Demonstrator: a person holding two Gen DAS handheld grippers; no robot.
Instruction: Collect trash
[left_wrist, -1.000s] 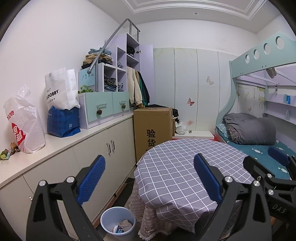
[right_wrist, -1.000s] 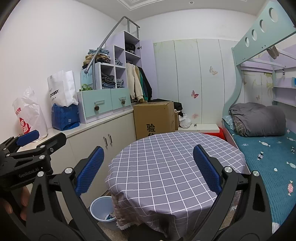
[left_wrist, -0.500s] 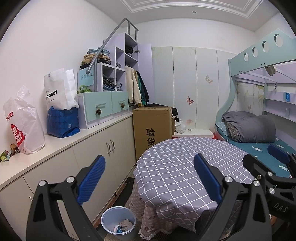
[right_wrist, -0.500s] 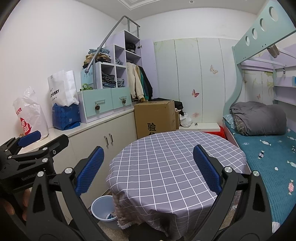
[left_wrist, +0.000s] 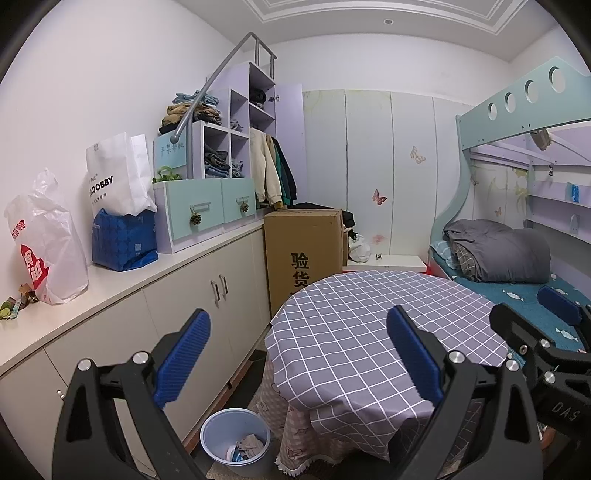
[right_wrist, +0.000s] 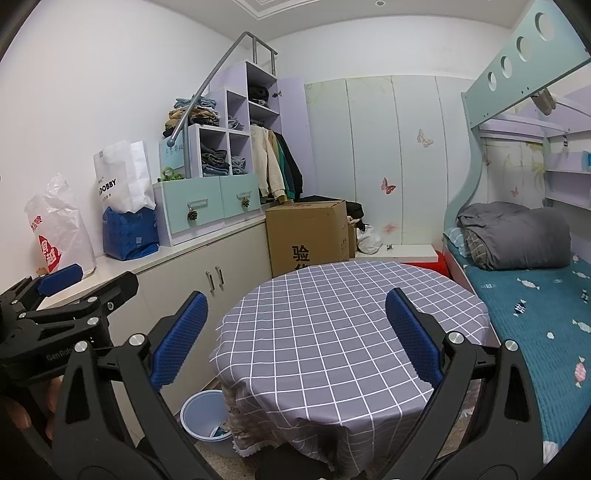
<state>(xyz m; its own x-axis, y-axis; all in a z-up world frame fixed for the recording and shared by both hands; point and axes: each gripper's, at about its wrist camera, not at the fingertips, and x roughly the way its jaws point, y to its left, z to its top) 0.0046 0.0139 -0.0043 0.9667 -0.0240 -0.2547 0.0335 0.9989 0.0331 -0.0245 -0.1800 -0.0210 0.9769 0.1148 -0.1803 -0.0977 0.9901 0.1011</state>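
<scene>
Both views eased back slightly, jaws spread, trash bin (left_wrist: 235, 439) below.

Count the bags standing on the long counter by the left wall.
3. White plastic bag with red print at the near end, blue bag further along, white DOBBY paper bag upright behind it. Others may be hidden.

- A pale blue round wastebasket (left_wrist: 235, 439) stands upright on the floor, just beside the table's hanging cloth.
- Inside it I see crumpled trash (left_wrist: 246, 445), probably paper and wrappers, lying low in the bin.
</scene>
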